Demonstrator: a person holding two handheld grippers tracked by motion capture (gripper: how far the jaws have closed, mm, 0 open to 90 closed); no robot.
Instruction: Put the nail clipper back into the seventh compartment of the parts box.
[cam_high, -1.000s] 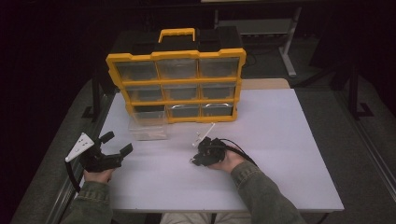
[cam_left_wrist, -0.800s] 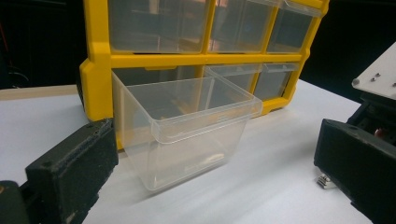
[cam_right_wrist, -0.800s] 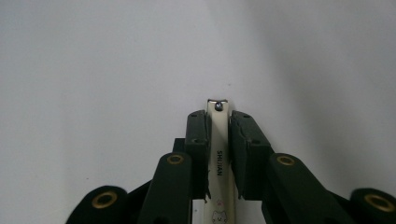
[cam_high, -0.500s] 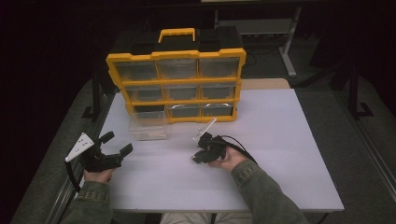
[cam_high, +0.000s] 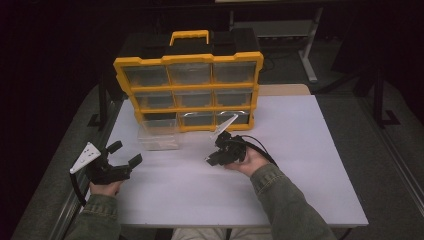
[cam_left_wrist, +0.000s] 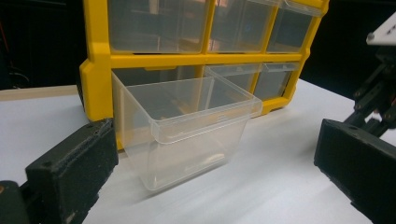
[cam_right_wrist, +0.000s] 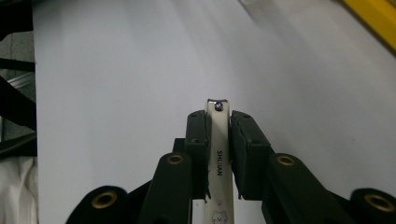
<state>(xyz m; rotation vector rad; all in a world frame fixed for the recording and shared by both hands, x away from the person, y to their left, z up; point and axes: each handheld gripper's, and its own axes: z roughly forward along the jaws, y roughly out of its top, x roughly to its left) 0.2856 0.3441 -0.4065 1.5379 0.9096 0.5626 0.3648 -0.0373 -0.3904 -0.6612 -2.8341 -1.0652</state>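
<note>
Jaws of the right gripper (cam_right_wrist: 218, 140) are pressing together on a nail clipper (cam_right_wrist: 218, 154), a slim cream-and-white bar with a small printed name and a cartoon paw, its riveted tip poking just past the pads; gripping it edge-on by its flat sides is probably what is keeping such a thin thing from twisting. In the high view the same right gripper (cam_high: 220, 152) is hanging above the white table (cam_high: 310, 165), a little in front of the cabinet, apparently so the clipper can be carried clear of the surface. Nearer the person's left edge, the left gripper (cam_high: 122, 157) is resting low with its jaws wide apart and nothing between them, pointing toward the clear drawer (cam_left_wrist: 187, 126) as if waiting to steady or lift it. That drawer is standing upright and empty on the table just in front of the yellow organizer (cam_high: 190, 87), below the vacant bottom-left slot it seems to belong to, so its open top is offering an easy target for dropping the clipper in. Farther back, the organizer's other clear drawers are sitting closed in their slots.
</note>
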